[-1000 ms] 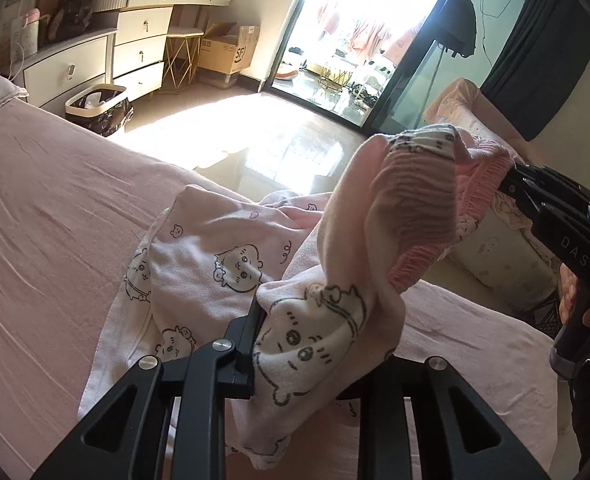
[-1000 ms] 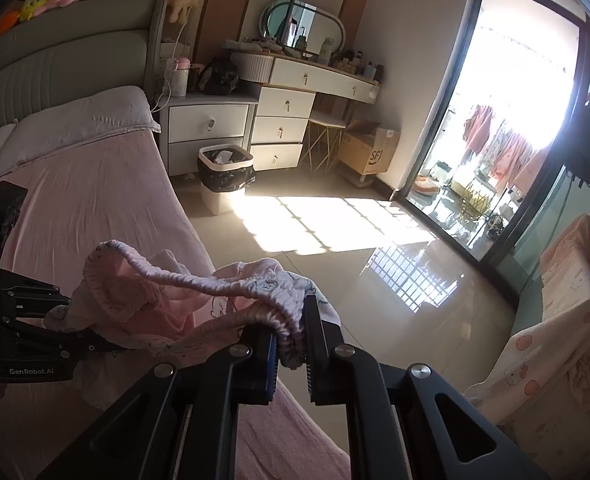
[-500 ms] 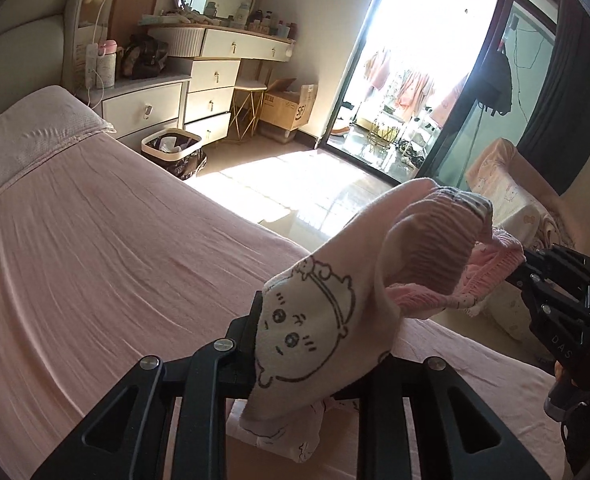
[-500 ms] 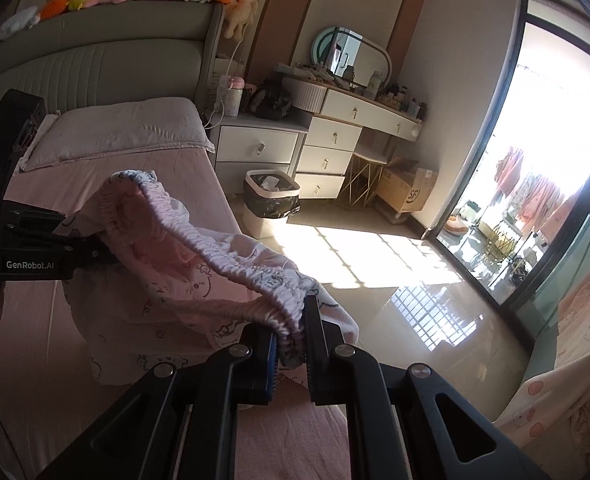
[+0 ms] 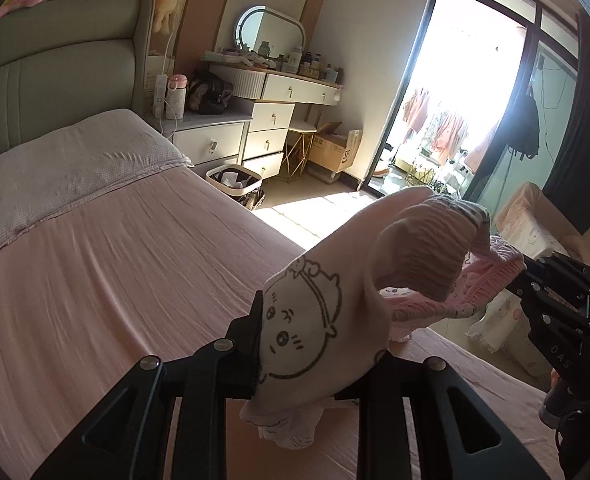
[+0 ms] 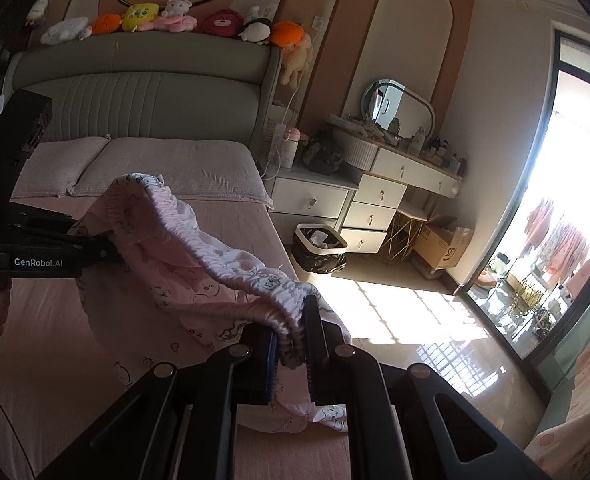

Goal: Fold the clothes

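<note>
Pink pyjama trousers (image 5: 335, 312) with cartoon faces hang lifted above the pink bed (image 5: 115, 280), held between both grippers by the gathered elastic waistband. My left gripper (image 5: 319, 344) is shut on one end of the waistband; cloth drapes over its fingers. My right gripper (image 6: 291, 340) is shut on the other end of the waistband (image 6: 231, 256), and the trousers (image 6: 167, 300) sag below it toward the sheet. The right gripper also shows at the right of the left wrist view (image 5: 519, 280), and the left gripper at the left of the right wrist view (image 6: 111, 246).
Pillows (image 6: 167, 168) lie at the headboard (image 6: 143, 96), topped with plush toys. Beside the bed stand a nightstand (image 6: 311, 196), dresser with mirror (image 6: 399, 184), waste bin (image 6: 319, 248) and cardboard box (image 6: 443, 248). A balcony door (image 5: 455, 100) and a pink-covered sofa (image 5: 527, 224) are to the right.
Both grippers have risen and tilted upward with the trousers; the garment has come off the bed and now hangs stretched between them. Both stay shut.
</note>
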The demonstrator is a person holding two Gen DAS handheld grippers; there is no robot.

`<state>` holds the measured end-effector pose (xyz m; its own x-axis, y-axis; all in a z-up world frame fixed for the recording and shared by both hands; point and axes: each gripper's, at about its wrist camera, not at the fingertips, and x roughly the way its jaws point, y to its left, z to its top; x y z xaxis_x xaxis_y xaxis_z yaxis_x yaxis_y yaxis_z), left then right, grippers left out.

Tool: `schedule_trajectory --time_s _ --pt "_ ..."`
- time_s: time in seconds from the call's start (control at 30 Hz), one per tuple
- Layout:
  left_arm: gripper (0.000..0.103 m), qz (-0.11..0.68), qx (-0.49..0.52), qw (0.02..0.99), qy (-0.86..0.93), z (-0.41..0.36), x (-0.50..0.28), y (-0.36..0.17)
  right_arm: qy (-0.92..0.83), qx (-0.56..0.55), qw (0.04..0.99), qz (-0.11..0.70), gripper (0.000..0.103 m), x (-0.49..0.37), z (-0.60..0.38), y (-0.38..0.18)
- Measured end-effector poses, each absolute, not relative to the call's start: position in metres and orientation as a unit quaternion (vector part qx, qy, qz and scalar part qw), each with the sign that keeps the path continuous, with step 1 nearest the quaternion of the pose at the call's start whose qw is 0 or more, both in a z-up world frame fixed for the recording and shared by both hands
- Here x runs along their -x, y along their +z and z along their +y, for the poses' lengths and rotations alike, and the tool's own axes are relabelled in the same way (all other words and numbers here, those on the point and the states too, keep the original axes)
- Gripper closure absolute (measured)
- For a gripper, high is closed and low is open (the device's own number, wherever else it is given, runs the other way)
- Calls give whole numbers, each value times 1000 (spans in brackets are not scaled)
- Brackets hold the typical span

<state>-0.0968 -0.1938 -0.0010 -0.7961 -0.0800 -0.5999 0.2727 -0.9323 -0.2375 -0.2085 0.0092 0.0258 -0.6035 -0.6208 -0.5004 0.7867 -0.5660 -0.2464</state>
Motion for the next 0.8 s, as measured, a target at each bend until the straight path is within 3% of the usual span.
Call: schedule_trajectory --time_s 0.8 --pt "82 168 -271 321 -892 -291 -119 44 -757 -89 605 230 95 55 -150 54"
